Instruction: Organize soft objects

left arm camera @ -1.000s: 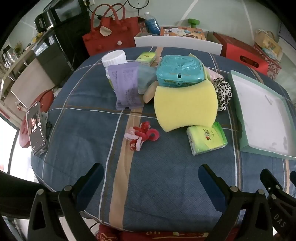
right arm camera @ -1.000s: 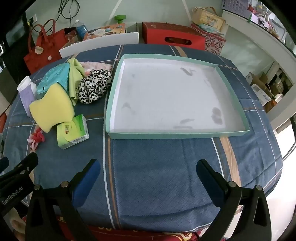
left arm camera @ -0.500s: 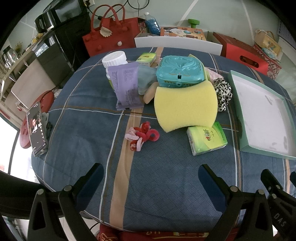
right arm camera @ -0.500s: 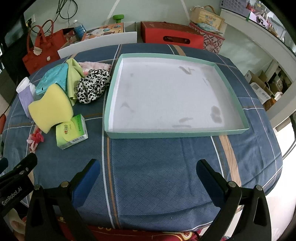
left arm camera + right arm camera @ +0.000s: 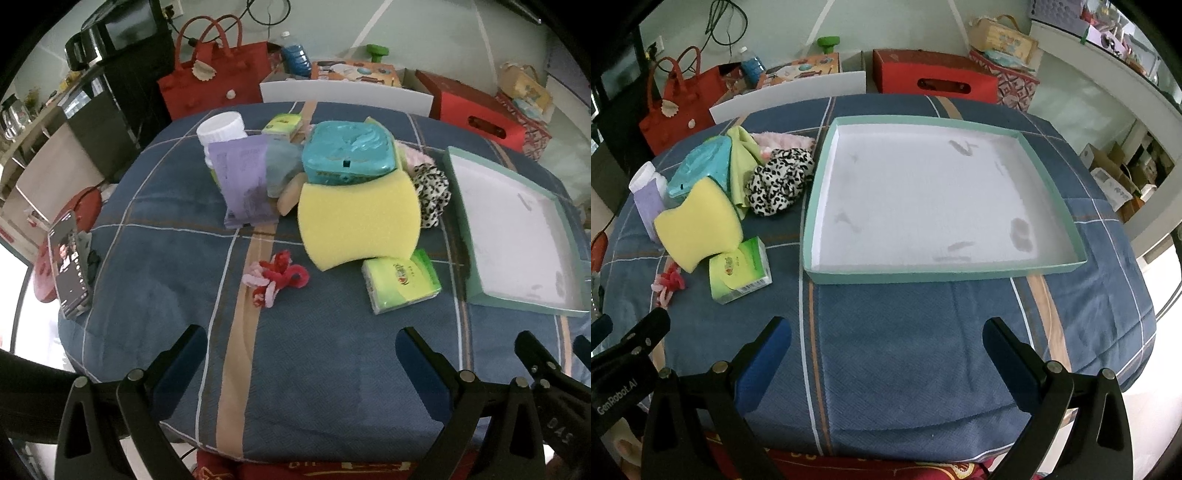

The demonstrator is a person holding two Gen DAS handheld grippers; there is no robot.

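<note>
Round table covered by a blue plaid cloth (image 5: 905, 350), seen from both wrist cameras. The left gripper (image 5: 301, 354) and the right gripper (image 5: 886, 343) both hover over the near edge of the table, each with its fingers spread wide and nothing between them. A shallow teal-rimmed tray (image 5: 1052, 192) with a white floor lies on the right half of the table, holding no items. The soft objects are clustered on the left half, beside the tray's left wall: a yellow sponge (image 5: 360, 221) leans against a teal wipes pack (image 5: 347, 153); a leopard-print scrunchie (image 5: 779, 181) lies just beside the tray's left rim, with a pink fluffy item (image 5: 786, 139) and a lime-green cloth (image 5: 740, 158) behind it. A green tissue pack (image 5: 400, 284) lies in front of the sponge, and a red-and-pink scrunchie (image 5: 277, 277) sits nearer the table's centre stripe. A purple pouch (image 5: 245, 184) stands before a white-capped bottle (image 5: 221, 129) toward the far left edge. A phone (image 5: 68, 264) stands on a mount off the table's left edge.
</note>
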